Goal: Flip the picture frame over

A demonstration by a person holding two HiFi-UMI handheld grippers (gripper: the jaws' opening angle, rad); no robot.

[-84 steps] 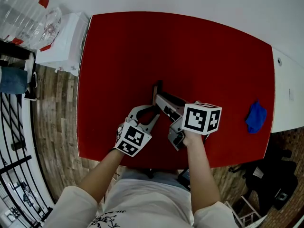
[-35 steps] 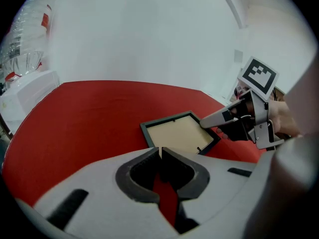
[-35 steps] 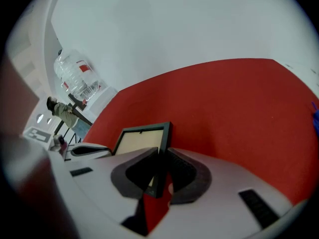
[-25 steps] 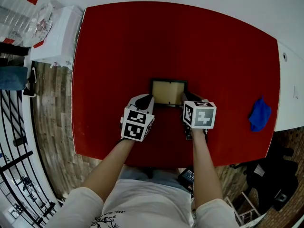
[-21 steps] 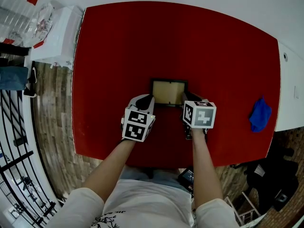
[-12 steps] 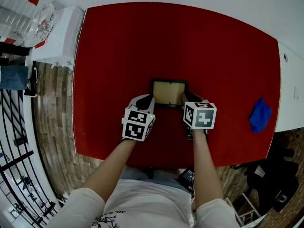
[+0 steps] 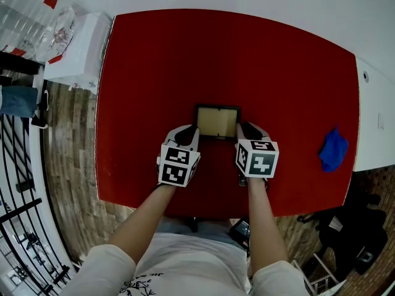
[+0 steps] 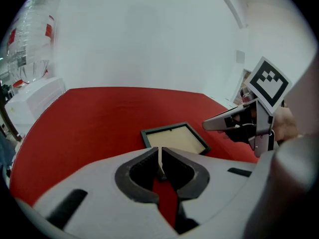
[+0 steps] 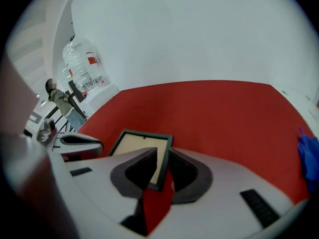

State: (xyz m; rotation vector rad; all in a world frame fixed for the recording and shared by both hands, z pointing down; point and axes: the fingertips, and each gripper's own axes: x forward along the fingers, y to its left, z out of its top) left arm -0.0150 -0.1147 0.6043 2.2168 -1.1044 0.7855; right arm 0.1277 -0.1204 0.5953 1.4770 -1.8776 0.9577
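Observation:
The picture frame (image 7: 217,121) lies flat on the red table (image 7: 247,54), with a dark rim and a beige face turned up. My left gripper (image 7: 187,132) sits at its near left corner. Its jaws are closed to a thin slit (image 8: 159,156), and a sliver of the frame (image 8: 174,137) shows through it. My right gripper (image 7: 249,130) is at the near right corner. Its jaws are opening and straddle the frame's right rim (image 9: 142,146) without pressing on it. Each gripper shows in the other's view: the right gripper (image 8: 234,123) and the left gripper (image 9: 82,142).
A blue cloth (image 7: 334,150) lies near the table's right edge. A white cabinet (image 7: 77,48) and clear water bottles (image 7: 31,11) stand off the table's left side. A person (image 9: 62,103) stands far back left. The table's front edge is close behind both grippers.
In the earliest frame the frame stood on edge between the grippers; since a second ago it lies flat. The right gripper has lifted slightly off the frame. The left has stayed put.

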